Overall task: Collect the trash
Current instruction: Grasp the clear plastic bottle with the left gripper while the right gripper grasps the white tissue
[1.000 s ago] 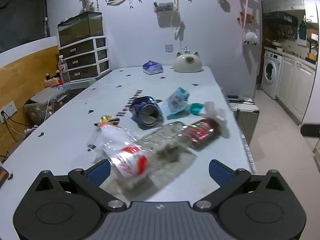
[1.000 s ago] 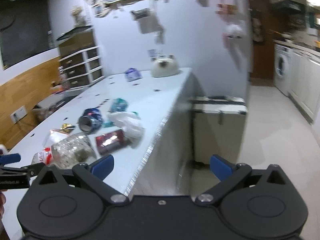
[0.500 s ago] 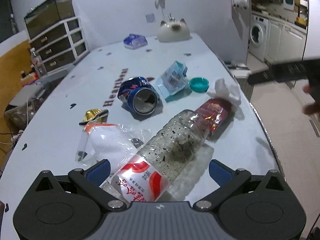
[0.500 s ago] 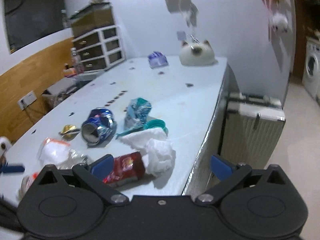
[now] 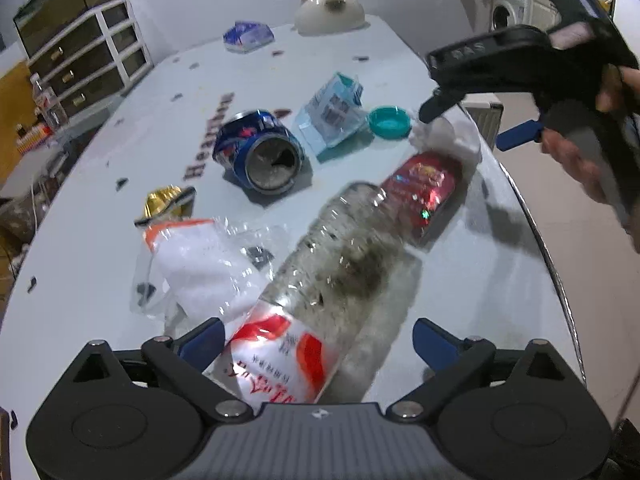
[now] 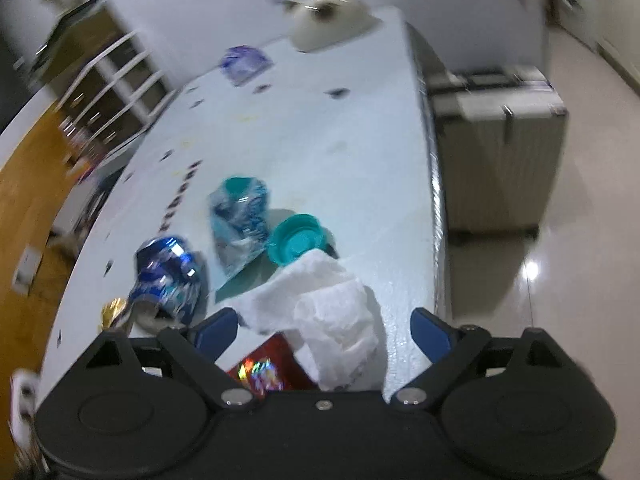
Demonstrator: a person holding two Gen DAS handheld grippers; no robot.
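Observation:
A clear dirty plastic bottle [image 5: 344, 264] with a red and white label lies on the white table [image 5: 472, 280]. My left gripper [image 5: 316, 342] straddles its label end; its jaws are closing and the pads do not press the bottle. A crumpled white tissue [image 6: 332, 312] lies near the table's right edge over a shiny red wrapper [image 6: 264, 368]. My right gripper [image 6: 324, 324] hangs around the tissue, jaws closing but still apart from it. That gripper [image 5: 472, 124] also shows in the left wrist view, held by a hand. Nearby lie a crushed blue can [image 5: 260, 148] and a teal lid [image 5: 390, 122].
A blue-white wrapper [image 5: 332, 112], a gold foil [image 5: 164, 202] and a clear bag with white paper [image 5: 196, 264] lie around the bottle. A cat-shaped ornament [image 5: 330, 8] and blue pack [image 5: 248, 36] sit far back. A grey suitcase [image 6: 496, 152] stands beside the table's right edge.
Both grippers tipped down and closed in on the trash. The right one swung in from beyond the table's edge to over the tissue. Both pairs of jaws narrowed slightly.

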